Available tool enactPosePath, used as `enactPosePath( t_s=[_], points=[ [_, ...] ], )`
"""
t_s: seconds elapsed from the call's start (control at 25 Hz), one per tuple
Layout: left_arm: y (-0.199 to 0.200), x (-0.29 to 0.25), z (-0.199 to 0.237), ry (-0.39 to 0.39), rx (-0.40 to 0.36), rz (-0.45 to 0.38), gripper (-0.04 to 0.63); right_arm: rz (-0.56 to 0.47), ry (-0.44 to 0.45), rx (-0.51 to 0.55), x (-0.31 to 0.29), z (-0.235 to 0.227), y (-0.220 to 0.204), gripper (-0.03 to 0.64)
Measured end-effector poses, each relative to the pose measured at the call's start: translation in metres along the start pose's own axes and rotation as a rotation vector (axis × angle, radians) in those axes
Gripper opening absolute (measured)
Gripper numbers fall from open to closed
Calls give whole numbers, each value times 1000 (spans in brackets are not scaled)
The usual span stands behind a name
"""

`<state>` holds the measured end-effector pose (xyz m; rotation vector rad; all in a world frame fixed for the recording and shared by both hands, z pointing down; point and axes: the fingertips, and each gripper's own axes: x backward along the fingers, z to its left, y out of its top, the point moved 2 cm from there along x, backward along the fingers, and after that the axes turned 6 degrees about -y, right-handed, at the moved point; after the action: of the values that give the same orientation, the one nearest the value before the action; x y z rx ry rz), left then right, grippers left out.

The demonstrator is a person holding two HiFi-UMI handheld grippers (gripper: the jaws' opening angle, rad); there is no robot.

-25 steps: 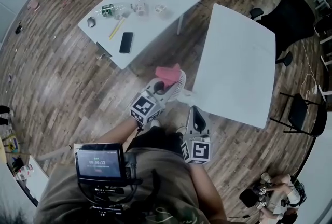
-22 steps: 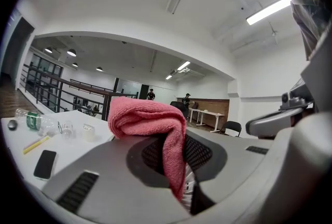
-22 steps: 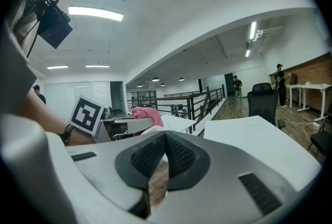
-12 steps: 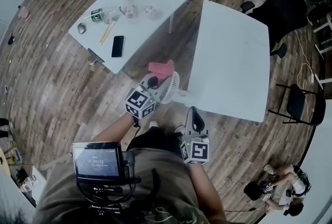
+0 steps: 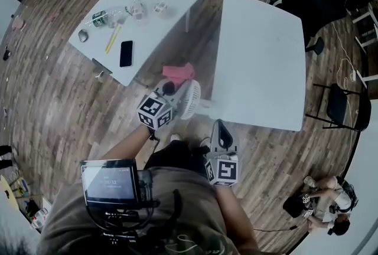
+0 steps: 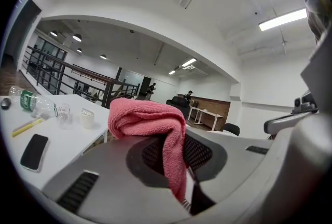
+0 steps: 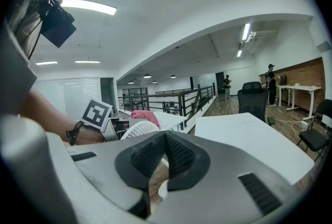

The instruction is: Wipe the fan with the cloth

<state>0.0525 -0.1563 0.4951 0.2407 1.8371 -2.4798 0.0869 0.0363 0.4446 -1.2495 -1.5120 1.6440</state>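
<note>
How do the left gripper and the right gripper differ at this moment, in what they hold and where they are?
The left gripper has its fingers closed on the pink cloth; the right gripper has its fingers shut together, with nothing between them. The left gripper reaches forward beside the white fan; the right gripper is held back, apart from the fan. Both carry a marker cube.

the fan (image 5: 189,99) stands in the gap between two tables, just beside the right table's (image 5: 260,53) near left corner, so its right side is tight. the left gripper (image 5: 170,91) and cloth (image 5: 179,73) crowd its left and far sides. the floor beyond, between the tables, lies open, as does the right table's top. the left table (image 5: 159,6) carries a bottle (image 5: 100,16), cups (image 5: 137,9), a pencil (image 5: 112,39) and a phone (image 5: 126,53) toward its left end. a chair (image 5: 316,0) stands far right.
</note>
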Motion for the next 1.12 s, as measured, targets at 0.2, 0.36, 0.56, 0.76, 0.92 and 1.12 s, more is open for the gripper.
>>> enactPosePath(
  t_s=[0.2,0.36,0.56,0.76,0.92,1.12],
  points=[
    [-13,-1,10,10,66,14,71,11,-17,-5,-1,-4,-4,5],
    [-19,-1,15,17,82,14,71,9,-24,-4,-4,-4,-4,5],
    [-28,1,19,24,77,26,71,13,-18,2,-6,1,-4,5],
    [-34,5,18,24,64,40,71,15,-8,10,-7,6,-3,5],
    [-42,10,17,24,64,51,71,10,-4,12,-7,9,-3,5],
    [-49,13,18,31,34,64,71,-9,21,34,-7,20,4,5]
  ],
)
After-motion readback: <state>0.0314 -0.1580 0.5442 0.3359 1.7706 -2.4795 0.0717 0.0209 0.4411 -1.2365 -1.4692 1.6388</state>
